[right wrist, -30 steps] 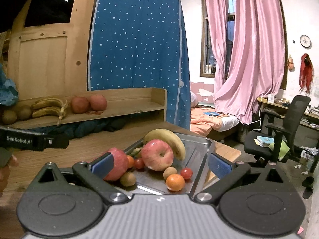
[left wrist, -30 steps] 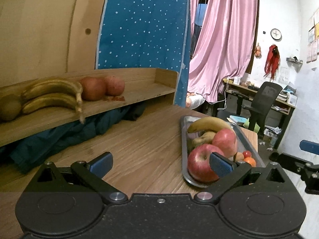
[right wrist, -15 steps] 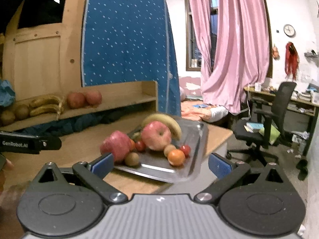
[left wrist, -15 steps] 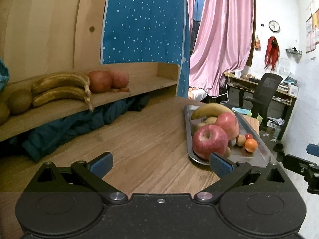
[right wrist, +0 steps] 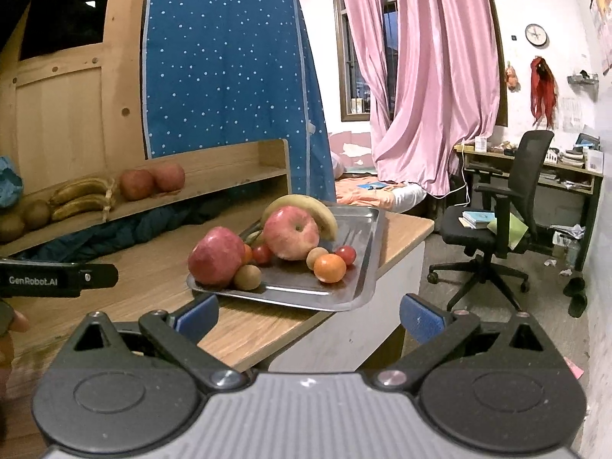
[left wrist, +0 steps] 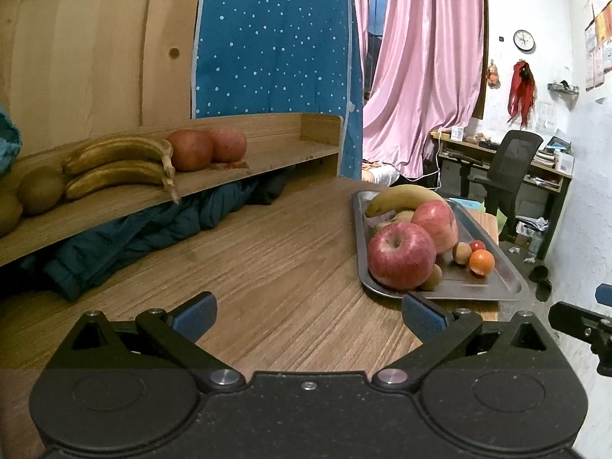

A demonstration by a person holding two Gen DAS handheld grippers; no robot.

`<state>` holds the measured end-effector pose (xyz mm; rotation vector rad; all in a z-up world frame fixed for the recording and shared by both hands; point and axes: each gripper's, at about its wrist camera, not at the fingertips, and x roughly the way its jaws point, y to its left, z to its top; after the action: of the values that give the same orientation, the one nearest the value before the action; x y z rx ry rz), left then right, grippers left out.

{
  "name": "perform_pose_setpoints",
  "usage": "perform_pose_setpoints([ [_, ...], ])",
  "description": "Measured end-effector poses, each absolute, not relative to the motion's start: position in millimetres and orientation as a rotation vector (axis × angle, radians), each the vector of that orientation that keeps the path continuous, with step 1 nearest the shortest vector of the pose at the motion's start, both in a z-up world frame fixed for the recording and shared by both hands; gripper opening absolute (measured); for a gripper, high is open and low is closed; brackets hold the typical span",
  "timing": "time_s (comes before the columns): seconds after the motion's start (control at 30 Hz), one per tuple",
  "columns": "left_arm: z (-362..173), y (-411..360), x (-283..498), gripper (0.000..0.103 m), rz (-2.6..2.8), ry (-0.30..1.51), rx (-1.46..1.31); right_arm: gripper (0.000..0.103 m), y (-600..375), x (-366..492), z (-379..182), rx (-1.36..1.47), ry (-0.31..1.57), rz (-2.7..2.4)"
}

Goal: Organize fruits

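Note:
A steel tray (left wrist: 501,267) (right wrist: 363,275) on the wooden table holds two red apples (left wrist: 401,256) (right wrist: 216,256), a banana (left wrist: 401,195) (right wrist: 306,206), an orange (left wrist: 482,262) (right wrist: 329,267), cherry tomatoes and small brown fruits. A wooden shelf (left wrist: 267,160) (right wrist: 229,187) at the back carries two bananas (left wrist: 114,164), two apples (left wrist: 189,149) and kiwis (left wrist: 40,189). My left gripper (left wrist: 308,311) is open and empty above the table, left of the tray's near end. My right gripper (right wrist: 308,313) is open and empty in front of the tray.
Dark blue cloth (left wrist: 126,237) lies under the shelf. The table edge (right wrist: 405,241) drops off right of the tray. An office chair (right wrist: 505,210) and a desk (right wrist: 535,168) stand on the right. The left gripper's body (right wrist: 57,279) shows at the right wrist view's left edge.
Both grippers have drawn back from the tray, which now looks smaller and farther. Both stayed open. The fruit has not moved.

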<state>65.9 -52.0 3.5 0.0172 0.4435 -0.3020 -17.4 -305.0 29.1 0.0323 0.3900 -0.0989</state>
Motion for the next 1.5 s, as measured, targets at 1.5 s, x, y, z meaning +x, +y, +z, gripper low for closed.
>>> perform_pose_setpoints([
  [1.5, -2.4, -51.0, 63.2, 0.102, -0.274, 0.478, 0.028, 0.103, -301.8, -5.7, 10.4, 0.057, 0.428, -0.124],
])
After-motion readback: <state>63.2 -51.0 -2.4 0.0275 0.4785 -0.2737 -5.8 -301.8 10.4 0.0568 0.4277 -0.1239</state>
